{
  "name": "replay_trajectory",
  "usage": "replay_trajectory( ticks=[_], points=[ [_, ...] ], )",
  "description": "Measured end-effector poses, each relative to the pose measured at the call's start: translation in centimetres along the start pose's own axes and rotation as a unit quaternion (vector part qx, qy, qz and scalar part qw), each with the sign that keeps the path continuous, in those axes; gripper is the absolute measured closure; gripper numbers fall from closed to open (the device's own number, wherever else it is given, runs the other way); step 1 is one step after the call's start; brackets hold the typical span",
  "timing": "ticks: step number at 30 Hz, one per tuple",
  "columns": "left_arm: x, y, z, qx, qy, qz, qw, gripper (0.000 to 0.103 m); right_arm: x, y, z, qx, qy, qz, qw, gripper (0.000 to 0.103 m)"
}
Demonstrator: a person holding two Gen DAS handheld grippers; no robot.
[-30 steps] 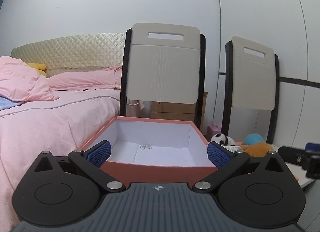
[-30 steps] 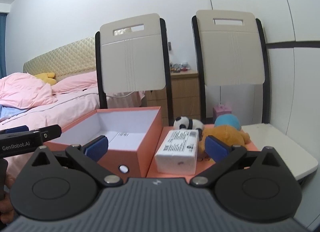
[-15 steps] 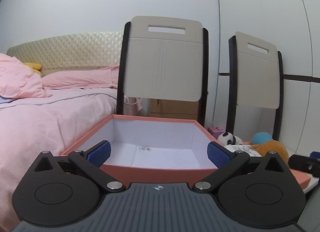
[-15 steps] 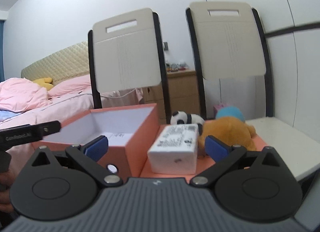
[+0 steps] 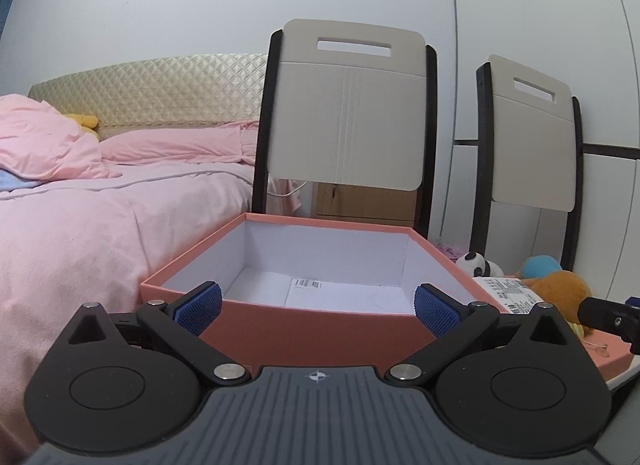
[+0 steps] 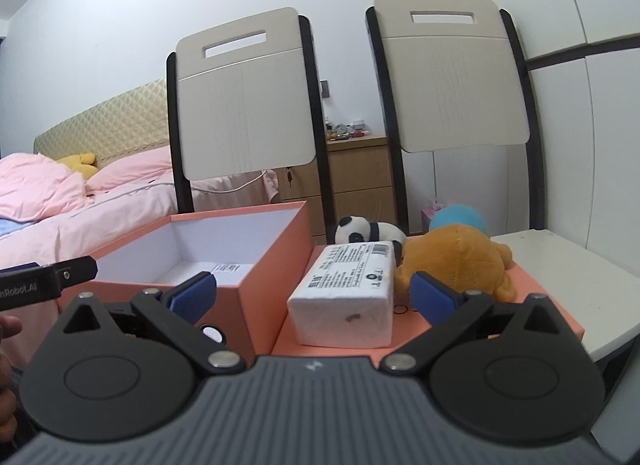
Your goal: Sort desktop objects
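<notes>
One bed with pink bedding (image 5: 80, 225) fills the left of both views; two folding chairs with beige backs and black frames (image 6: 244, 105) stand behind the counter, and one wooden bedside cabinet (image 6: 360, 177) shows between them; the white counter (image 6: 560, 261) carries one open salmon-pink cardboard box with a white inside (image 5: 320, 265), which holds only a small printed label on its floor; just right of it lies one flat salmon-pink lid (image 6: 532, 289) bearing three plush toys and one block: an orange plush toy (image 6: 452, 261), a blue plush toy (image 6: 460, 217) behind it, a black-and-white panda plush (image 6: 364, 229), and a white rectangular foam block with a printed barcode label (image 6: 344, 285), its small print not readable.

The left gripper (image 5: 316, 305) is level at the box's near wall, jaws spread wide and holding nothing; the right gripper (image 6: 312, 293) faces the foam block, jaws likewise spread wide, empty; in the right wrist view the left gripper's black side reads "nRobot.AI".
</notes>
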State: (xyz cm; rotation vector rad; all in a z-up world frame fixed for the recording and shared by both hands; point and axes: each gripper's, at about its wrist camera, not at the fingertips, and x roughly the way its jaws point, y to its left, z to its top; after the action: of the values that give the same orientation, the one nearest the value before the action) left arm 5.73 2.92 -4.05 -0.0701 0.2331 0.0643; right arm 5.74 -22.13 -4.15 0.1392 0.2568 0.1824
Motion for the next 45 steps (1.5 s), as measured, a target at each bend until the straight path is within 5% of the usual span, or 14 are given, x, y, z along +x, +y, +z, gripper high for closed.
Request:
replay_trajectory(
  ticks=[45],
  points=[
    [-0.8,-2.0,-1.7,0.04,-0.01,0.0,0.9992,0.0,-1.1,-1.0,-0.1,0.018,0.01,-0.006,1.0,0.0]
  ],
)
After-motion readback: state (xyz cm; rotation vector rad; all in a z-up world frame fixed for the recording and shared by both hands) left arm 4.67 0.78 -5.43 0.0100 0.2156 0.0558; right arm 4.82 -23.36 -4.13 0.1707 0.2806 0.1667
